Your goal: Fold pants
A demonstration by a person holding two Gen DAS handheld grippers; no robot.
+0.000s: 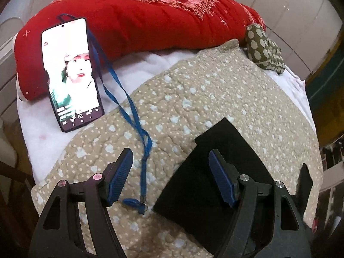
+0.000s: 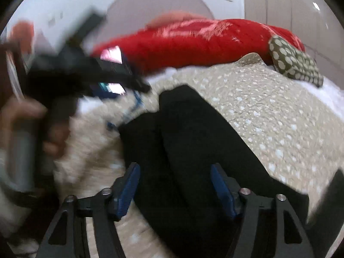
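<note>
Black fabric, the pants (image 1: 217, 172), lies flat on the beige quilted blanket (image 1: 193, 90) that covers the bed, toward the bed's near right part; in the right wrist view two long dark panels (image 2: 193, 133) run side by side up the blanket, so they look already doubled lengthwise, though blur hides the seams. The left hand-held gripper (image 1: 172, 176) hangs just above the pants' left edge with its jaws spread wide and nothing between them; one blue pad (image 1: 221, 182) sits over the cloth, the other over bare blanket. The right hand-held gripper (image 2: 174, 189) is over the middle of the pants, jaws likewise apart and gripping nothing that I can see.

Several things could spoil the next fold. A blue lanyard (image 1: 137, 116) trails from the phone (image 1: 71, 73) near the bed's far left corner down to a clip (image 1: 133, 203) lying just beside the pants' left edge, between the left jaws; a pinch there could catch the strap and drag the phone along. Dark cloth on a soft quilt also invites grabbing the blanket with the pants, or only the top layer, which would pull the stack askew. Uneven lifting by the two sides would leave a crooked crease.
</note>
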